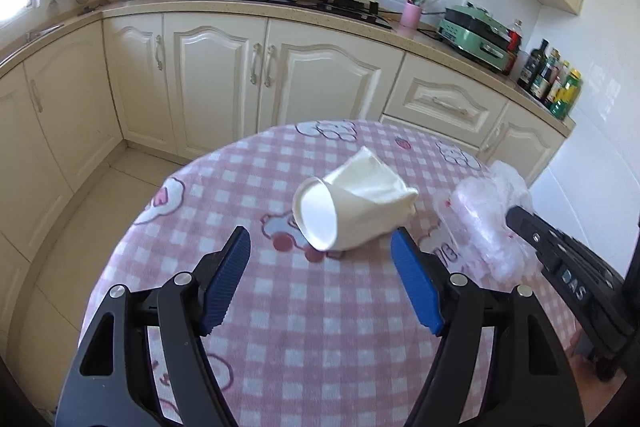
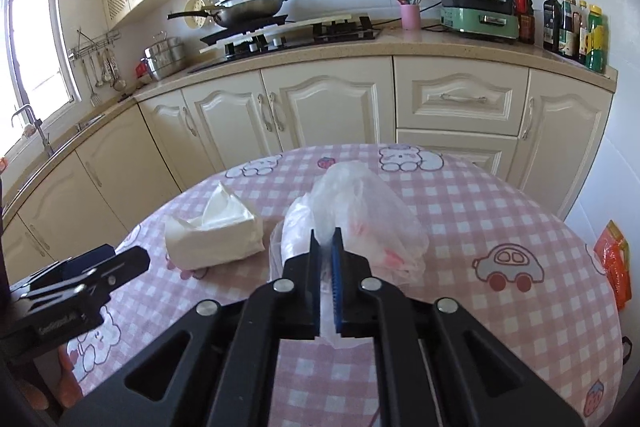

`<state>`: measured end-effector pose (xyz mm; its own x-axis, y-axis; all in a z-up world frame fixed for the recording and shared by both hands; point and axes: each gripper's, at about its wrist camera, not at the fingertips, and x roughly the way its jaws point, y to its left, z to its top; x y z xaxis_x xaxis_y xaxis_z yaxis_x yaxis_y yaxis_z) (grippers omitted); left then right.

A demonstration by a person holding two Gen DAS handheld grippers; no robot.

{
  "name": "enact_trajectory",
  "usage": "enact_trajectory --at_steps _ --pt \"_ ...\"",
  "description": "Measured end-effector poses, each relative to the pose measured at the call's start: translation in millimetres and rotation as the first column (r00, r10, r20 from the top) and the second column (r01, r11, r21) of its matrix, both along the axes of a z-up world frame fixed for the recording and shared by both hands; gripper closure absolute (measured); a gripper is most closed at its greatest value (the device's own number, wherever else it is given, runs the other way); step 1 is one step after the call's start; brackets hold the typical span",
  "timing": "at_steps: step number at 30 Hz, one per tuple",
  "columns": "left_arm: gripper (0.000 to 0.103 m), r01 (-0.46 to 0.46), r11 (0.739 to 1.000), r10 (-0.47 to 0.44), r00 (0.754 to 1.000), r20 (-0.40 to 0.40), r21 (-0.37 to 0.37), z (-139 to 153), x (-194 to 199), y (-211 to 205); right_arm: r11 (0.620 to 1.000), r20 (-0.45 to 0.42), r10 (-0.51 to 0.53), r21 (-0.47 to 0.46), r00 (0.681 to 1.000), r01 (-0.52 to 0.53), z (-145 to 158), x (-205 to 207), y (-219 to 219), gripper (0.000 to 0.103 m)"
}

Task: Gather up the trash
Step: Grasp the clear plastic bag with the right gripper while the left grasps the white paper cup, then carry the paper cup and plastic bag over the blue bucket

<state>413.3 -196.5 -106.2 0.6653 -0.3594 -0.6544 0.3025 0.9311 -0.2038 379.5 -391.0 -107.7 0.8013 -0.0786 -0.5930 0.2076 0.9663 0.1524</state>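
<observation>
Your right gripper (image 2: pixel 326 233) pinches the plastic bag (image 2: pixel 360 211) near the table's (image 2: pixel 520 211) middle. Your left gripper (image 1: pixel 320 247) stands wide, just short of the crushed paper cup (image 1: pixel 344 203). Nothing is bagged yet; 1 cup remains.

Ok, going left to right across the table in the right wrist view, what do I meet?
Left hand-held gripper at the table's left edge → crushed white paper cup → clear plastic bag, pinched by the right hand-held gripper → car print on the pink checked tablecloth.
</observation>
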Motion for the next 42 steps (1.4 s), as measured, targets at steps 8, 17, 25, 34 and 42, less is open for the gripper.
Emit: enact_trajectory --at_steps 8,17,25,34,42 --pt "0.033 -0.03 0.999 0.03 1.0 -0.005 -0.041 -4.6 23.8 -4.8 0.999 0.037 0.032 -0.039 0.999 -0.03 3.8 8.6 16.9 0.098" --pt "0.059 -0.007 0.999 0.005 0.997 -0.082 -0.033 -26.5 48.5 -18.2 0.999 0.017 0.04 -0.03 0.999 -0.039 -4.4 13.5 20.6 0.098" --pt "0.085 -0.003 0.998 -0.001 0.998 -0.066 -0.056 -21.1 33.0 -5.6 0.998 0.021 0.061 -0.027 0.998 -0.06 -2.9 10.0 29.8 0.098" --pt "0.093 -0.07 0.993 0.068 0.997 -0.026 -0.092 -0.1 -6.5 44.6 0.994 0.065 0.111 0.006 0.992 -0.111 13.6 -9.7 62.4 0.098" --pt "0.094 -0.128 0.985 0.128 0.992 -0.01 -0.12 11.0 -46.5 102.5 0.978 0.081 0.209 0.012 0.975 -0.21 28.0 -27.7 127.6 0.098"
